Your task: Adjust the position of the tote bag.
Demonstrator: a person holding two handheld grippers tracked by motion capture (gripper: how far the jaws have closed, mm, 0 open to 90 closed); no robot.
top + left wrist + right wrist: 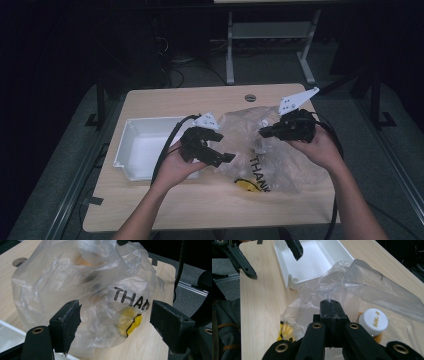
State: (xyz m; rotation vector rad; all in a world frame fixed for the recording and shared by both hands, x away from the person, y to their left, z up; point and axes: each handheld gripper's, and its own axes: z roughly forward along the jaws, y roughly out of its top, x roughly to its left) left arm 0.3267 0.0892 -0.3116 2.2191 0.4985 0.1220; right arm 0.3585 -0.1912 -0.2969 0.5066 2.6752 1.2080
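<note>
A clear plastic bag printed "THANK", with a yellow smiley, stands on the wooden table. My right gripper is shut on the bag's upper film; in the right gripper view its jaws are pressed together with film bunched around them. Inside the bag lies a bottle with a white cap. My left gripper is open at the bag's left side. In the left gripper view the bag rises just beyond the wide-apart jaws, and nothing is held between them.
An empty white tray sits at the table's left, close behind the left hand. A round cable hole lies near the far edge. Cables trail from both grippers over the front edge. A dark floor and a desk frame lie beyond the table.
</note>
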